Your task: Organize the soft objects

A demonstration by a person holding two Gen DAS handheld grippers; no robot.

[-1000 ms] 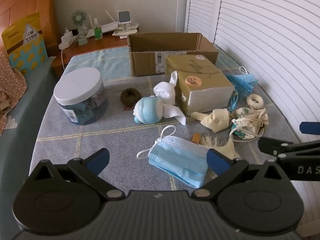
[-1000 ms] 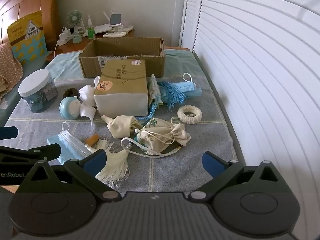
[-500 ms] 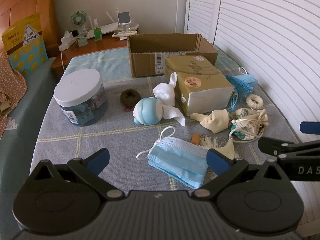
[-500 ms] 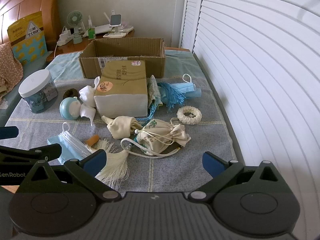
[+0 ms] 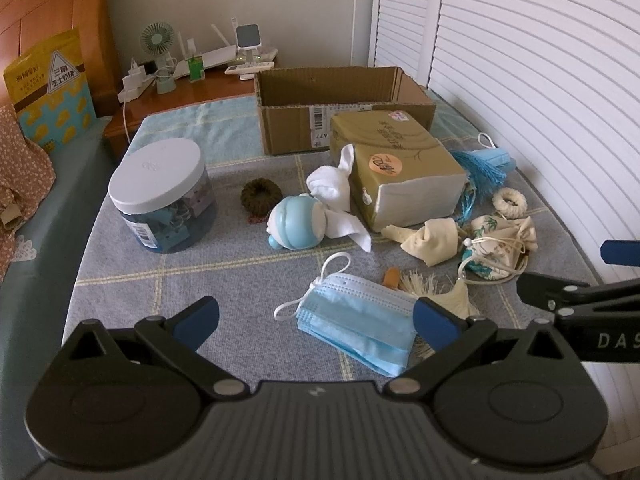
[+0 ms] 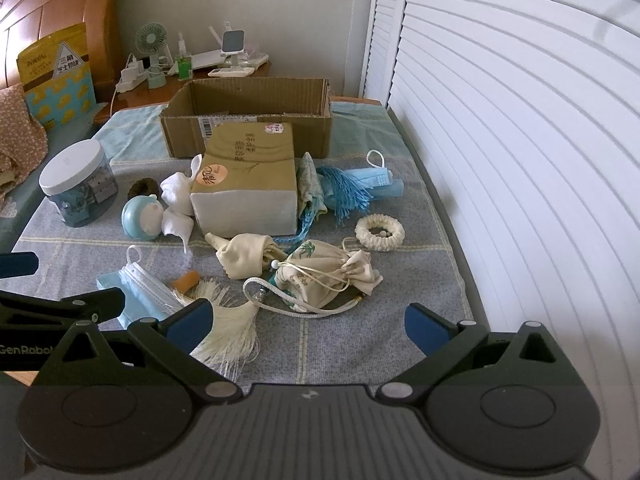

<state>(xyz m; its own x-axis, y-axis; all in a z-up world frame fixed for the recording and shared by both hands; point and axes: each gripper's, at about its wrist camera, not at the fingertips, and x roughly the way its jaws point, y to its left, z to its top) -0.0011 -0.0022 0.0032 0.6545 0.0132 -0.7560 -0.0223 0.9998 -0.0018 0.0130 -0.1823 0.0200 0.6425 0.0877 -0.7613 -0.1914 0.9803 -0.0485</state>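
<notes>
Both grippers hovered at the near edge of the cloth-covered bed, jaws spread wide and holding nothing. The left gripper [image 5: 316,318] stood nearest the blue face mask [image 5: 354,322], which lay flat just ahead of its right fingertip, long axis running from near right to far left, ear loop pointing away toward the cardboard box [image 5: 340,110]. The right gripper [image 6: 310,322] faced the cream tassel [image 6: 224,330], whose fringe fanned toward its left fingertip and whose head pointed away toward the box. Just beyond it lay the drawstring pouch [image 6: 324,276], long axis crosswise, gathered mouth to the right, cord looping toward the jaws. Farther toward the box, a knotted cream cloth [image 6: 246,256] touched the pouch's left side and a white scrunchie [image 6: 380,232] sat apart on its right. The tissue pack [image 6: 246,184] stood directly in front of the box, a blue tassel [image 6: 348,192] to its right. The box was open and appeared empty, the likely destination; by this judgement the mask suited the left gripper, the pouch the right.
</notes>
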